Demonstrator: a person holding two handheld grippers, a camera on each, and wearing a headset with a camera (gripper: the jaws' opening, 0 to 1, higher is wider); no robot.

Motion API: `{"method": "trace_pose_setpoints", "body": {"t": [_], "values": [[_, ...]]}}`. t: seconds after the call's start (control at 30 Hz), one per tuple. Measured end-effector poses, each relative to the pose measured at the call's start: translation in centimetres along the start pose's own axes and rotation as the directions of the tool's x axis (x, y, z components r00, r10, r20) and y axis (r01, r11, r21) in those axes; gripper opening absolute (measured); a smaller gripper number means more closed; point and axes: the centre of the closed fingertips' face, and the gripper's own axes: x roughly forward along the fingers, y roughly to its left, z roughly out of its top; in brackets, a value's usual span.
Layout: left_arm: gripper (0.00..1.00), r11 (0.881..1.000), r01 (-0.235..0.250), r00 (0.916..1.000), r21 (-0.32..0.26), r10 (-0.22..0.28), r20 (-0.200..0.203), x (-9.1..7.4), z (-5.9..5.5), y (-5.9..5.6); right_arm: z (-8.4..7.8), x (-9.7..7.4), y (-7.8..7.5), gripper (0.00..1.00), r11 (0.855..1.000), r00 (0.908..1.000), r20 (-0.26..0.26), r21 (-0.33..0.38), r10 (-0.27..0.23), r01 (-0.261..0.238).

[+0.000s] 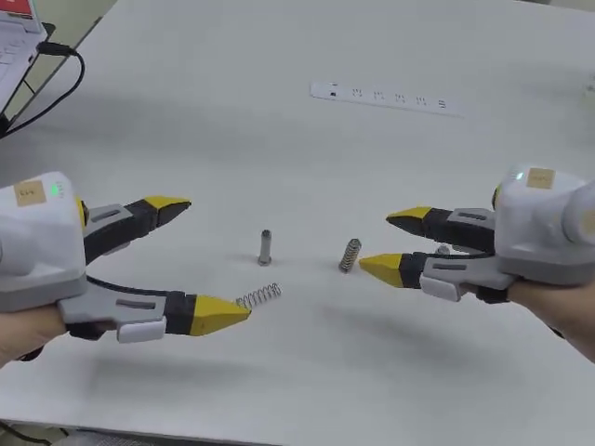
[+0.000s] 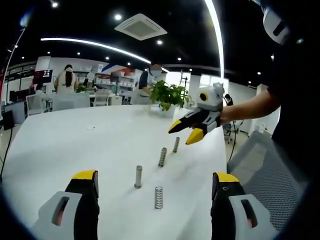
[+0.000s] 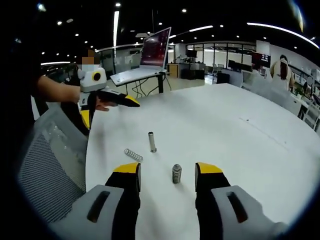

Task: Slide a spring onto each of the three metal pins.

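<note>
A spring [image 1: 258, 296] lies loose on its side on the white table [image 1: 279, 149]. It is just beside the lower yellow tip of your left gripper [image 1: 195, 258], and you are not touching it. You hold that gripper above the table with its jaws spread wide and nothing between them.

Just past the loose spring stands a bare pin [image 1: 266, 247], upright, with nothing around it. To its right a second pin [image 1: 350, 255] already wears a coil down its length.

Your right gripper [image 1: 386, 242] points at that second pin from the right side. Its jaws are parted and empty, and the lower tip is just beside the coil.

In the left gripper view the pieces form a row leading away from you: the loose spring nearest, then the bare pin, then the second pin. Beyond them a third pin [image 2: 176, 144] sits below your right gripper. It looks ribbed, as if a coil is on it, but it is too small to be sure. In the head view your right jaws hide most of it.

A white power strip [image 1: 386, 97] lies well apart at the far side of the table. A laptop [image 1: 14, 37] with a black cable [image 1: 65, 70] sits at the far left corner.
</note>
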Motion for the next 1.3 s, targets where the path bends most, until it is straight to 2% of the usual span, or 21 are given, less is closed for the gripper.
{"method": "trace_pose_setpoints", "body": {"t": [0.27, 0.43, 0.6, 0.77, 0.97, 1.03, 1.2, 1.3], "values": [[0.91, 1.0, 0.001, 0.9999, -0.006, -0.001, 0.01, 0.0, 0.1, -0.3, -1.1, -1.0, 0.8, 0.43, 0.999, 0.9999, 0.01, 0.044, -0.002, 0.001], [0.91, 1.0, 0.001, 1.0, -0.011, -0.001, 0.007, -0.2, -0.1, -0.2, -1.8, -1.7, 1.5, 0.43, 0.999, 1.0, 0.007, 0.047, 0.0, 0.0], [0.91, 1.0, 0.005, 1.0, -0.013, -0.005, 0.005, -0.3, -0.2, -0.2, -2.5, -1.7, 2.5, 0.42, 0.999, 0.9998, -0.009, 0.042, 0.017, -0.017], [0.91, 1.0, 0.002, 1.0, -0.016, -0.002, 0.007, -0.5, -0.2, 0.0, -2.7, -0.9, 3.7, 0.41, 0.999, 0.9979, -0.043, -0.003, 0.049, -0.05], [0.9, 1.0, 0.007, 0.9999, -0.012, -0.007, 0.009, -0.7, -0.1, -0.1, -1.9, -0.2, 4.2, 0.41, 0.996, 0.9955, -0.043, -0.033, 0.084, -0.085], [0.9, 1.0, 0.008, 0.9999, -0.013, -0.008, 0.01, -0.7, -0.1, -0.1, -1.7, 0.1, 4.2, 0.4, 0.994, 0.995, -0.056, -0.068, 0.082, -0.086], [0.89, 1.0, 0.012, 0.9999, -0.01, -0.012, 0.009, -0.8, -0.2, -0.2, -1.0, 1.3, 4.7, 0.39, 0.984, 0.9888, -0.08, -0.12, 0.126, -0.135], [0.9, 1.0, 0.011, 0.9999, -0.008, -0.011, 0.012, -0.8, -0.1, -0.2, -0.8, 2.3, 5.1, 0.37, 0.969, 0.9828, -0.117, -0.183, 0.143, -0.163]]}}
